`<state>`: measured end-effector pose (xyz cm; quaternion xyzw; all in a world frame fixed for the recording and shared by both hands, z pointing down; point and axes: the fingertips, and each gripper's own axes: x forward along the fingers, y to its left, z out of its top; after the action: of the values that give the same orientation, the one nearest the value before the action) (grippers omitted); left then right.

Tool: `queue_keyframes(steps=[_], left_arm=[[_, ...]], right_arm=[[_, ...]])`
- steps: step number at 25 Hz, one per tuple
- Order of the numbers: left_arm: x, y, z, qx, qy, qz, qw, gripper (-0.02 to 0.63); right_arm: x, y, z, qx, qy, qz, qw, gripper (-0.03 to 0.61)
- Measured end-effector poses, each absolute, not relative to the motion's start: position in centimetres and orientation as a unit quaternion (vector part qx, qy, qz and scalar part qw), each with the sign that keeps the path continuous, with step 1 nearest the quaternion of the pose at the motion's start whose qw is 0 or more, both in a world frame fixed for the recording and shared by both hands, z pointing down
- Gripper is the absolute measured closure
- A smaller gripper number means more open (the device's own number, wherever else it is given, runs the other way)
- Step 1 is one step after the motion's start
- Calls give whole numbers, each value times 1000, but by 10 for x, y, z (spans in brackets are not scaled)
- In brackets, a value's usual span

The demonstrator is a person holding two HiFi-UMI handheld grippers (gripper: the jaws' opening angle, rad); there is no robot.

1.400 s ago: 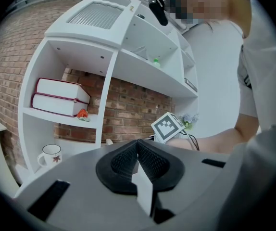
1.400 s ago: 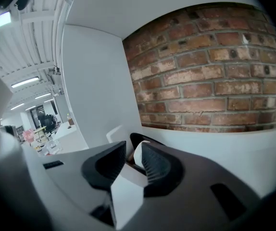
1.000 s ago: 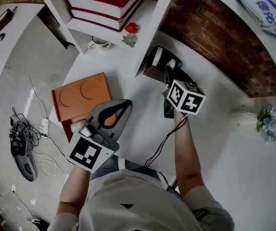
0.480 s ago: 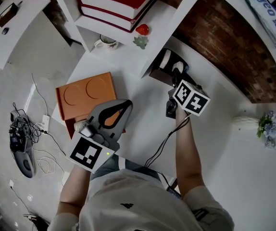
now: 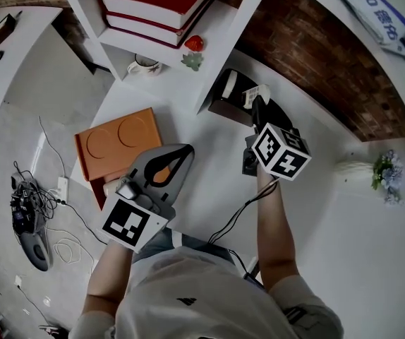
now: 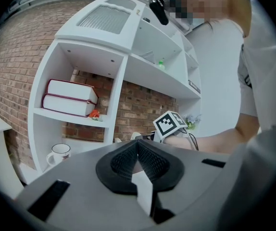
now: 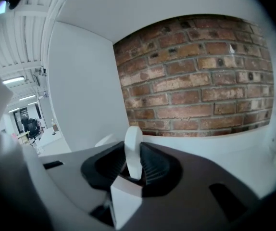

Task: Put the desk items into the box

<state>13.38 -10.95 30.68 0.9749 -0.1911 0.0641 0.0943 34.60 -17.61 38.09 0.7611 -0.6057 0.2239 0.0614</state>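
My right gripper [image 5: 257, 104] is over the back of the white desk [image 5: 209, 189], next to a dark holder [image 5: 222, 103]. Its jaws have just been closing, and they now press on a flat white item with a rounded end [image 7: 133, 148], which shows above the holder [image 5: 253, 92] in the head view. In the right gripper view the item stands upright between the ribbed pads [image 7: 153, 166]. The orange box [image 5: 114, 145] lies at the desk's left edge. My left gripper [image 5: 186, 150] hovers just right of it, shut and empty [image 6: 137, 144].
A white shelf unit stands at the back with red books [image 5: 161, 2], a mug [image 5: 144, 64] and a small red ornament [image 5: 193, 42]. A vase of flowers [image 5: 384, 175] is at the right. Cables [image 5: 29, 214] lie on the floor to the left.
The right gripper's jaws closed on the white item and rose a little from the dark holder with it. The left gripper stayed where it was.
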Motion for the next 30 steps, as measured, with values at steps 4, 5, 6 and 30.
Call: queue_keyframes(steps=[4, 5, 6, 30], left_arm=[[138, -107, 303, 977, -182, 58, 92, 601], [139, -106, 302, 978, -181, 55, 92, 600], [140, -105, 302, 978, -179, 53, 92, 601], [84, -79, 293, 970, -226, 31, 84, 601]], right_arm=[[343, -166, 352, 765, -614, 183, 66, 474], [343, -163, 347, 765, -615, 179, 64, 474], [342, -160, 343, 765, -617, 177, 61, 474], [236, -107, 296, 691, -703, 171, 15, 476]])
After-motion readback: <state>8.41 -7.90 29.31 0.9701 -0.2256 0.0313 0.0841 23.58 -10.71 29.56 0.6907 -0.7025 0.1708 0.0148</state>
